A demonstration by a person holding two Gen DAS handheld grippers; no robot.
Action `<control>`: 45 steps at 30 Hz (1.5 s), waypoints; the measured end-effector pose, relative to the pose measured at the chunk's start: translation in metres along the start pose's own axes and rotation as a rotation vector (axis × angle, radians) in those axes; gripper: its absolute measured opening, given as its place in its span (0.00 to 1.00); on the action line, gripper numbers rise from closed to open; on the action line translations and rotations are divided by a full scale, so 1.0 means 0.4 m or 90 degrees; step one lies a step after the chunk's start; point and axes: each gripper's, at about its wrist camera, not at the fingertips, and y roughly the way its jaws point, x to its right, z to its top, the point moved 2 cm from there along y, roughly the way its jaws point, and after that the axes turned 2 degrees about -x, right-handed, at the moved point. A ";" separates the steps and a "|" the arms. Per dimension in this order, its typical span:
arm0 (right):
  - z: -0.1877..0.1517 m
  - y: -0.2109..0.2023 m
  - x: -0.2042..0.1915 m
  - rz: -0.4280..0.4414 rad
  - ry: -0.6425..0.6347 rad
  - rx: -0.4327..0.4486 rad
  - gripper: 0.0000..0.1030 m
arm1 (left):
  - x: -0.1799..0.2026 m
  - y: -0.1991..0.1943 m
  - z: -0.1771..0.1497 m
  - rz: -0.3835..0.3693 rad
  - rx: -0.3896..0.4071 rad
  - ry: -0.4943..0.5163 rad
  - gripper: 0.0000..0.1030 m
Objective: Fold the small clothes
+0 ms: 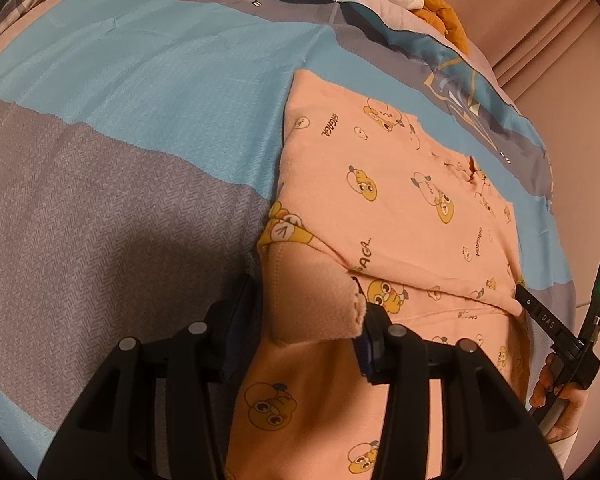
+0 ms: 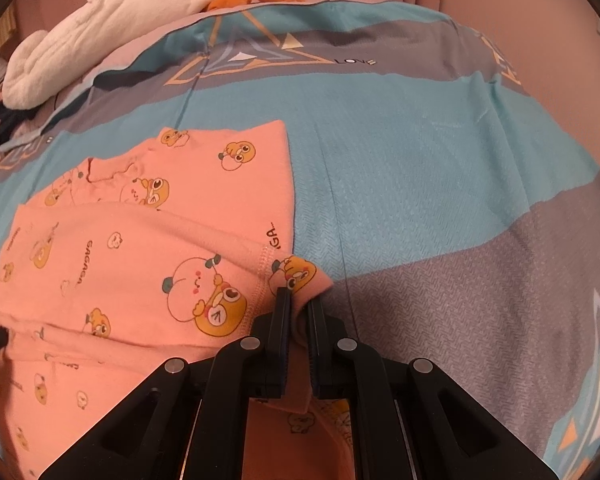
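soft fleecy garment (image 2: 140,248), woven matt bedspread (image 2: 440,184)

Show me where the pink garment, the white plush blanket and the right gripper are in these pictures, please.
pink garment (image 1: 380,208): left wrist view, on its flat printed middle.
white plush blanket (image 2: 100,36): right wrist view, on its bunched middle.
right gripper (image 2: 299,312): right wrist view, midway between its fingertips.

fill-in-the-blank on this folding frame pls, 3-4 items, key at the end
1. The garment being folded is pink with a printed pattern of cartoon ____.
2. The right tool is ____ on a corner of the garment.
3. The garment lies on a bedspread with grey and ____ bands.
4. In the right wrist view, the word printed beside the triangle design on the bedspread reads ____.

Missing words: ducks; shut; blue; LOVE
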 end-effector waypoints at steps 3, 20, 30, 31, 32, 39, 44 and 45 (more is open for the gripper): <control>-0.001 0.000 -0.002 -0.005 -0.003 0.001 0.07 | 0.002 -0.001 -0.002 0.003 0.002 0.004 0.45; -0.002 0.000 -0.005 -0.015 -0.005 0.005 0.07 | 0.003 -0.002 -0.005 0.002 0.007 -0.011 0.46; -0.016 -0.020 0.043 0.035 0.055 0.001 0.18 | 0.016 -0.037 -0.050 0.000 0.019 0.043 0.46; -0.021 -0.023 0.051 0.037 0.064 -0.001 0.21 | 0.015 -0.041 -0.054 0.003 0.019 0.046 0.46; -0.025 -0.028 0.054 0.039 0.068 -0.001 0.22 | 0.014 -0.049 -0.060 0.003 0.021 0.048 0.46; -0.053 -0.083 0.067 0.041 0.075 0.007 0.33 | 0.033 -0.153 -0.069 -0.020 0.074 0.060 0.68; -0.063 -0.150 0.067 0.074 0.091 0.040 0.47 | 0.046 -0.214 -0.081 -0.032 0.087 0.055 0.86; -0.062 -0.158 0.065 0.076 0.090 0.048 0.53 | 0.050 -0.225 -0.085 -0.034 0.095 0.060 0.88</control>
